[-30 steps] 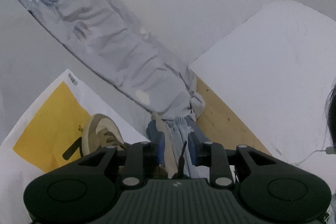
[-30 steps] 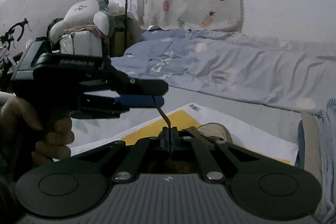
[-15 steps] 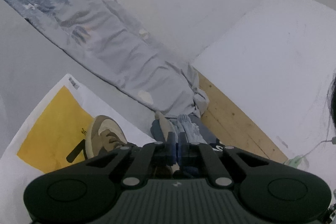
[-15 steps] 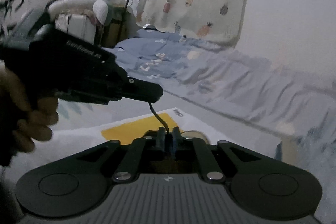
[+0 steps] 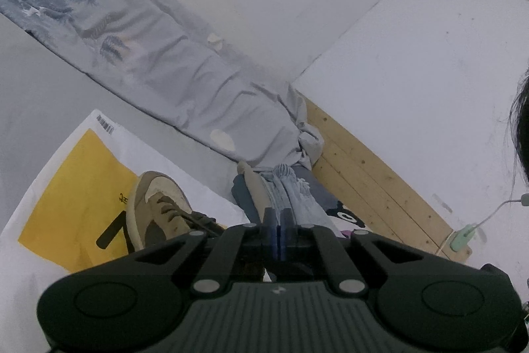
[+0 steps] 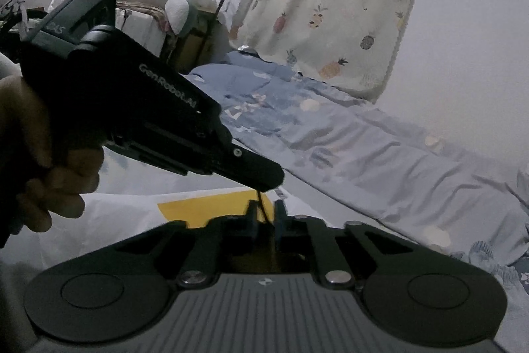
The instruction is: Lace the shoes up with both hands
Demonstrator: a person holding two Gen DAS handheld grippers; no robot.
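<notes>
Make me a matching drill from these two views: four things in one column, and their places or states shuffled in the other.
Things:
1. shoe
2. left gripper
3. right gripper
4. curtain

Places or states:
A. hangs behind the bed, printed with pineapples
B. shut on the lace
C. lies on the yellow and white bag
D. fingers apart, with the lace running between them

Pairs: 1-C, 2-B, 3-D, 4-A
</notes>
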